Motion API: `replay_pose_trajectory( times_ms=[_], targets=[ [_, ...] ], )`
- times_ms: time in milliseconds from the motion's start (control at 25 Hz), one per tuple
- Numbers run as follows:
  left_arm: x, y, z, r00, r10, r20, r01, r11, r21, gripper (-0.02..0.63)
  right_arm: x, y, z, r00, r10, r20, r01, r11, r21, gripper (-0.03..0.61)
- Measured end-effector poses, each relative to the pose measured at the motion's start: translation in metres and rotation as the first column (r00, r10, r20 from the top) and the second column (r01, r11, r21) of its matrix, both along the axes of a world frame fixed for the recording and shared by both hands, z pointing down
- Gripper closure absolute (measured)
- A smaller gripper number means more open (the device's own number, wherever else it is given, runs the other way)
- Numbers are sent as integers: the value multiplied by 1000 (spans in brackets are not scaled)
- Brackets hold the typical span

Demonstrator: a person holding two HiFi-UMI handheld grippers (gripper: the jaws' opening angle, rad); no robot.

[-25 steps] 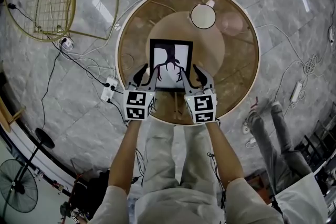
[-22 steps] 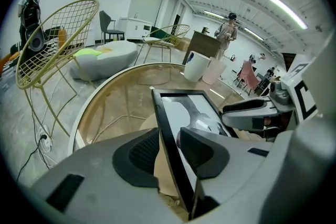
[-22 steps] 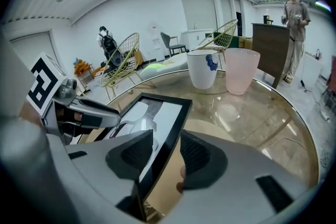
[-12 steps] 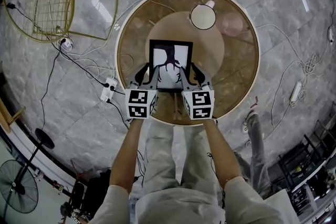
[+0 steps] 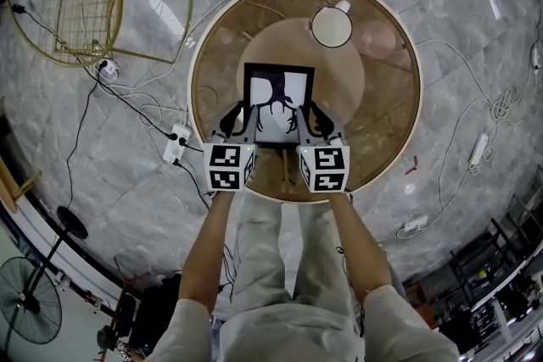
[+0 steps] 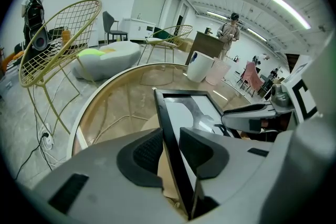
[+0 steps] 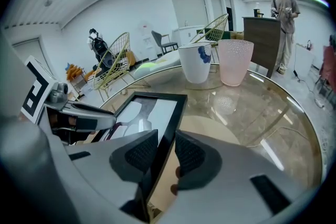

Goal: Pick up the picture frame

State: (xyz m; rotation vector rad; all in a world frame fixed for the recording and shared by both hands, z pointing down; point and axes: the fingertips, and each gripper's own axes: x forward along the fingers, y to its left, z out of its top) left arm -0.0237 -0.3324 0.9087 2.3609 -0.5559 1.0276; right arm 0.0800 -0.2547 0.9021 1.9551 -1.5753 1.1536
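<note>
Left gripper (image 5: 242,116), right gripper (image 5: 310,116): jaws seemingly tight on picture frame (image 5: 278,93)

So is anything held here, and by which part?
The picture frame, held by both grippers: the left gripper clamps its left edge and the right gripper its right edge, both near the end closest to the person.

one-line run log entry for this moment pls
phase: grasp | left gripper: jaws shut on picture frame left edge | right gripper: jaws shut on right edge | lift: cannot tell
</note>
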Motion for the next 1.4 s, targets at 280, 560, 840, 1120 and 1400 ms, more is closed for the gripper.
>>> replay_pose_trajectory(
  times_ms=[280, 560, 840, 1120, 1400],
  targets=[
    [-3, 0, -3, 1000, -13, -6, 13, 1000, 0, 529, 1, 2, -2, 1000, 12, 11, -12, 1000, 3, 486],
    [-5, 2, -13, 999, -33, -18, 33, 999, 14, 535, 1, 3, -11, 1000, 26, 11, -27, 999, 19, 496],
    [-4, 5, -25, 998, -57, -37, 58, 998, 20, 537, 4, 4, -24, 1000, 29, 3, -30, 999, 38, 499],
    [-1, 8, -42, 996, -73, -56, 75, 997, 33, 538, 7, 7, -43, 999, 40, -20, -38, 998, 58, 502],
    [4, 7, -69, 993, -89, -84, 94, 993, 65, 539, 13, 5, -71, 998, 34, -59, -28, 995, 98, 502]
  ],
)
